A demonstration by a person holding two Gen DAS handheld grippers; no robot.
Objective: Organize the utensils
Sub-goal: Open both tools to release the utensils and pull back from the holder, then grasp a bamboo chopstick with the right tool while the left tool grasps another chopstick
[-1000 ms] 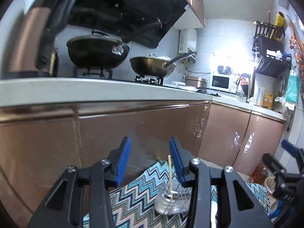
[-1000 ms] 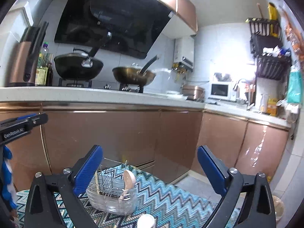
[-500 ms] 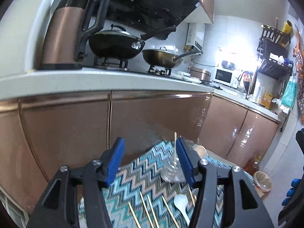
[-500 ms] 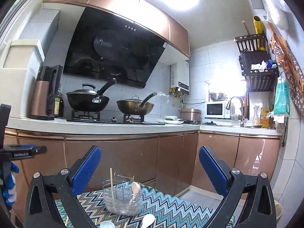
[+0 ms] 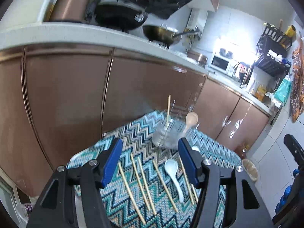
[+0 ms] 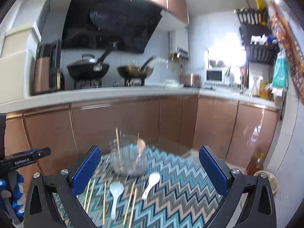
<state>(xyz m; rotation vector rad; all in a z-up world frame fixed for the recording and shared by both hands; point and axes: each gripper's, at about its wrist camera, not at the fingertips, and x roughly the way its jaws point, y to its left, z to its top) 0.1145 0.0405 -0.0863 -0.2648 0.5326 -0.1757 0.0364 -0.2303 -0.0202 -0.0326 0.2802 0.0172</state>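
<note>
On a zigzag cloth (image 5: 209,152) stands a clear utensil holder (image 5: 167,136) with one upright chopstick (image 5: 168,110) and a wooden spoon (image 5: 191,119) in it. In front of it lie several loose chopsticks (image 5: 140,184) and a white spoon (image 5: 173,172). My left gripper (image 5: 149,146) hovers over them; its jaws are opening with nothing between them. The right wrist view shows the holder (image 6: 129,161), two white spoons (image 6: 115,193) (image 6: 151,182) and chopsticks (image 6: 104,199). My right gripper (image 6: 149,150) stands wide open and holds nothing.
Brown cabinet fronts (image 6: 114,125) rise close behind the cloth under a pale counter (image 6: 133,93) with two woks (image 6: 89,70) and a kettle (image 6: 43,72). A small bin (image 5: 249,168) and a bottle (image 6: 254,163) stand on the floor at the right.
The left view has tipped down and swung over the cloth, bringing the lying chopsticks and spoon into view; its jaws have widened. The right gripper has drawn back from the holder, still wide open.
</note>
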